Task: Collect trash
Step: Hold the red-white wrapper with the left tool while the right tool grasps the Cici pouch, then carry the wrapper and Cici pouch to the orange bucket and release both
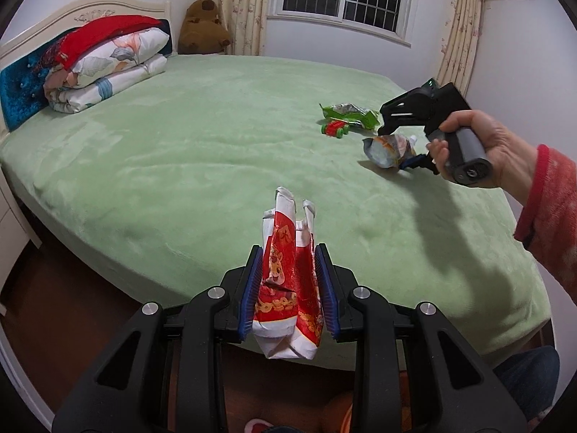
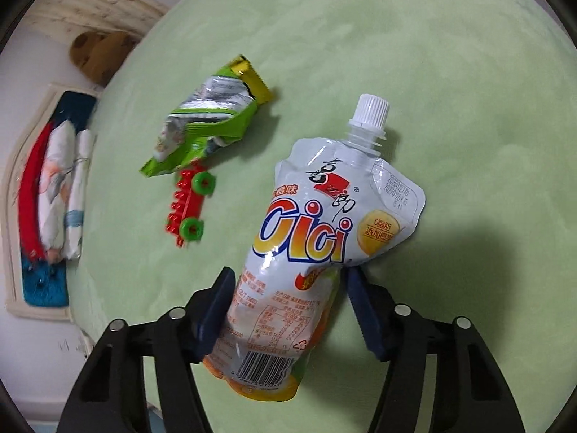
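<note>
My left gripper (image 1: pixel 288 281) clamps red wrapper (image 1: pixel 286 278) over bed edge. Right gripper (image 2: pixel 288 306) straddles jelly pouch (image 2: pixel 317 238) on bed (image 2: pixel 432 54), jaws not closed (right pad clear). Green wrapper (image 2: pixel 209 122) left; no bin visible.

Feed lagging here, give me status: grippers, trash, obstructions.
Left gripper shut on red wrapper. Right gripper around jelly pouch, closure unclear. Green wrapper and toy car on bed, nothing blocking.
</note>
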Tool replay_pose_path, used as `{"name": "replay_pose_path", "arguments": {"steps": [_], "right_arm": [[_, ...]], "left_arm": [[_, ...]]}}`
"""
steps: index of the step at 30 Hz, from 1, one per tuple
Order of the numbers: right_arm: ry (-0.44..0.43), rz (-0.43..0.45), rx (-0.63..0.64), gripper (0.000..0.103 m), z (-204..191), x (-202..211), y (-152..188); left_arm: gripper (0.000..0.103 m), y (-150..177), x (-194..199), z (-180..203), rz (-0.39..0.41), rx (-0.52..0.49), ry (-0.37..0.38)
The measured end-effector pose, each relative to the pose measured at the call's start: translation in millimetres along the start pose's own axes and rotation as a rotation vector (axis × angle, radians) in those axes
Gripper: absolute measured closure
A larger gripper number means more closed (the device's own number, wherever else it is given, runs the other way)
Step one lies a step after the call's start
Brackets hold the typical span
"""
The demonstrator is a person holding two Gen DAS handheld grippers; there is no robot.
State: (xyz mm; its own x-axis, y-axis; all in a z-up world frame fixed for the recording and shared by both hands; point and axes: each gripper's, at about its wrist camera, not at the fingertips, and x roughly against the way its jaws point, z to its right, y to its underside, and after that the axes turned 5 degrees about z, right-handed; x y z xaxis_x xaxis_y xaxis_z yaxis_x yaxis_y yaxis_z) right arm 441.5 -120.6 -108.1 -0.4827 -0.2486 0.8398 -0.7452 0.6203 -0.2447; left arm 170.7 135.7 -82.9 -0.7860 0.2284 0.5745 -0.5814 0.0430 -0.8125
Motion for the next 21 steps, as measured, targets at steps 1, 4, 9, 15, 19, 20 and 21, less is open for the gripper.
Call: {"name": "replay_pose_path", "arguments": {"steps": [1, 4, 9, 15, 19, 20, 21], "right_arm": [[-0.005, 0.016, 0.034, 0.043, -0.6, 9.2, 3.1], [-0.016, 0.072, 0.168, 0.043, -1.3, 41.5, 14.7], [-0.051, 0.163, 0.418, 0.044, 11.3, 117.9, 63.9], [-0.104, 0.164, 0.574, 0.044, 55.0, 187.1, 129.6], [-0.121, 0.142, 0.671, 0.044, 81.3, 213.8, 180.3], [-0.124, 0.133, 0.685, 0.044, 87.3, 217.3, 189.3], [-0.124, 0.125, 0.709, 0.044, 97.2, 223.9, 205.4]], "left_arm": [[0.073, 1.1, 1.0, 3.0, -0.004, 0.002, 0.008], [0.073, 4.0, 7.0, 13.5, -0.006, -0.006, 0.021], [0.073, 10.1, 22.0, 37.8, -0.011, -0.018, 0.046], [0.073, 20.7, 47.8, 72.1, -0.016, -0.03, 0.081], [0.073, 34.0, 64.3, 92.4, -0.032, -0.04, 0.101], [0.073, 39.8, 68.7, 97.8, -0.038, -0.043, 0.105], [0.073, 43.5, 71.3, 101.4, -0.043, -0.045, 0.109]]}}
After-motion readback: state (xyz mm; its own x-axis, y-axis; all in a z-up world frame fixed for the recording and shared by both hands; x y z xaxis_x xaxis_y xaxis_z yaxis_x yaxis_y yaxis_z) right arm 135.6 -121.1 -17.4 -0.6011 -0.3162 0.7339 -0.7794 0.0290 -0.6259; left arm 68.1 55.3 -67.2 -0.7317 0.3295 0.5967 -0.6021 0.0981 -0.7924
